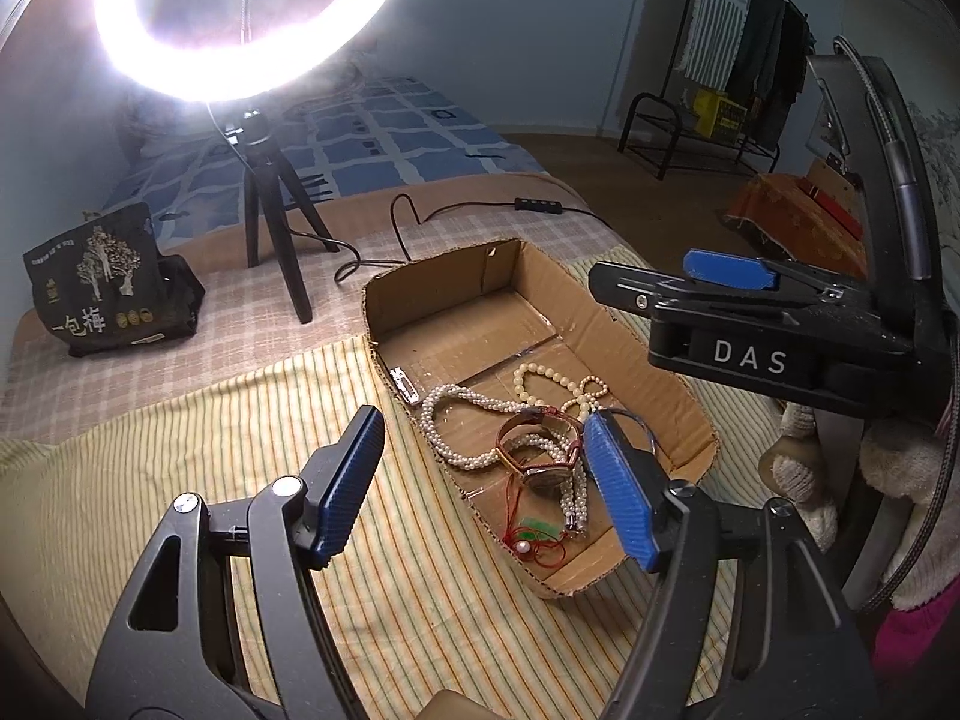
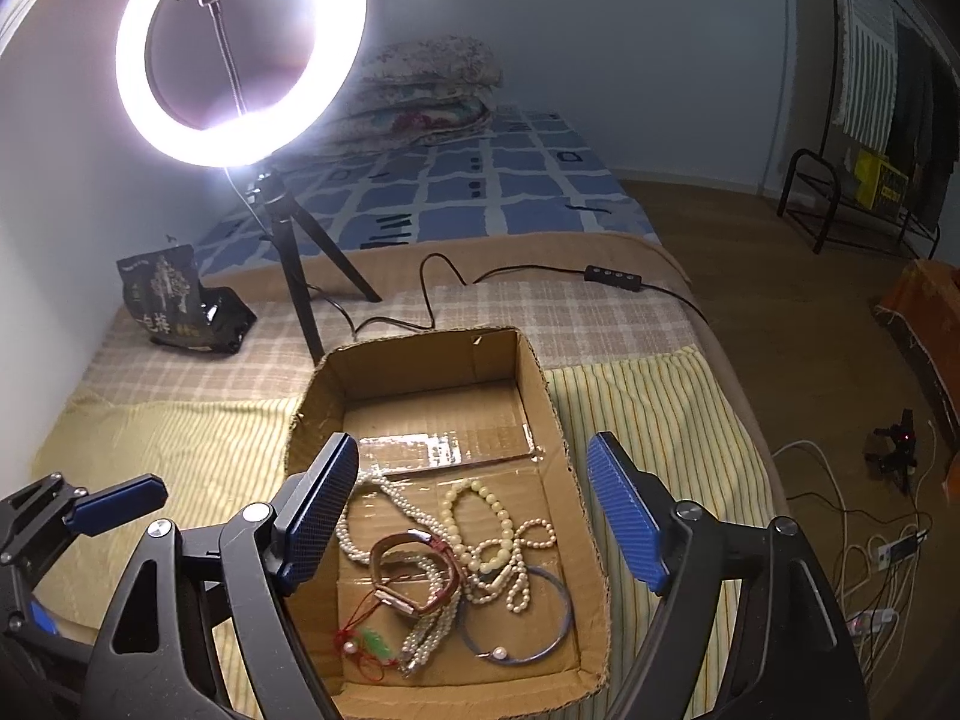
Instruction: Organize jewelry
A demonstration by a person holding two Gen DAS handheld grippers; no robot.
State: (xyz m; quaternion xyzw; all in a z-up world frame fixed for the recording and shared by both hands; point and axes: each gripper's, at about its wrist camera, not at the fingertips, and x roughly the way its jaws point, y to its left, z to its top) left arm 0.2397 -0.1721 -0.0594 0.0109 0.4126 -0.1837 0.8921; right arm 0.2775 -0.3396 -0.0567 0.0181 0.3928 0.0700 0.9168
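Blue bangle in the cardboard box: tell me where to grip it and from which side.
Pinch the blue bangle across its bare right-hand arc, coming from above, a finger either side of the thin rim. It lies flat on the cardboard box floor, and pearl strands overlap its upper left.

A lit ring light [image 2: 240,54] on a black tripod [image 2: 300,276] stands on a bed, near a dark snack bag [image 2: 174,306] printed with trees. Its cable and inline switch [image 2: 612,275] trail across a checked blanket [image 2: 600,324]. Folded quilts [image 2: 432,90] sit at the bed's far end; a clothes rack [image 1: 720,60] lines the wall.
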